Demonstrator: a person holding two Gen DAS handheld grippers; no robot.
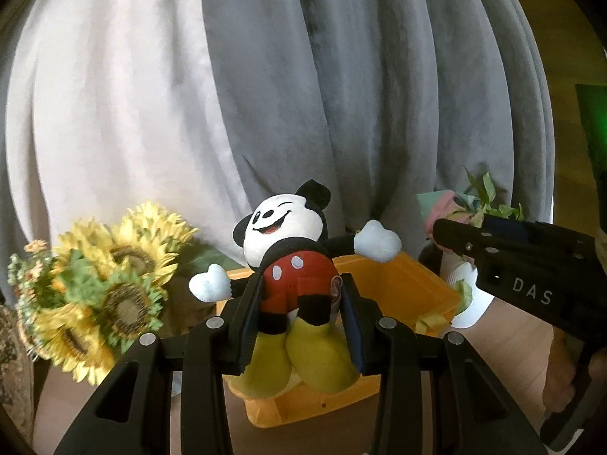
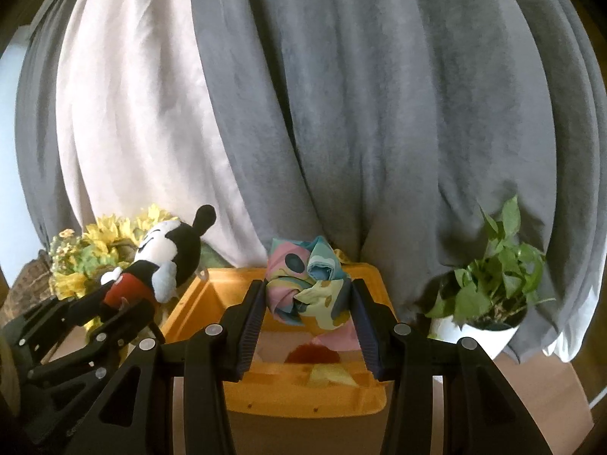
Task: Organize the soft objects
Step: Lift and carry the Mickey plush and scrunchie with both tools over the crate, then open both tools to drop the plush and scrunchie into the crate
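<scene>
Left gripper [image 1: 299, 311] clamps the plush mouse [image 1: 292, 265] at the shorts, above the orange bin [image 1: 421, 284], sunflowers [image 1: 114, 265] at nine o'clock. Right gripper [image 2: 309, 303], at three o'clock, pinches the bundled pastel cloth [image 2: 307, 284] over the bin. Both are light and compressible; mid-body holds suit them. Bin contents apparently fabric.

One orange bin [image 2: 288, 398], the landmark. Above it, two grippers: the left gripper [image 1: 299, 326] with one mouse plush toy [image 1: 292, 261], the right gripper [image 2: 309, 314] with one pastel cloth bundle [image 2: 307, 284]. Left of the bin, one bunch of sunflowers [image 1: 114, 276], at least four blooms. Right of the bin, one potted green plant [image 2: 493, 288]. Behind the bin, two curtains: one white [image 2: 125, 113], one grey [image 2: 379, 113]
</scene>
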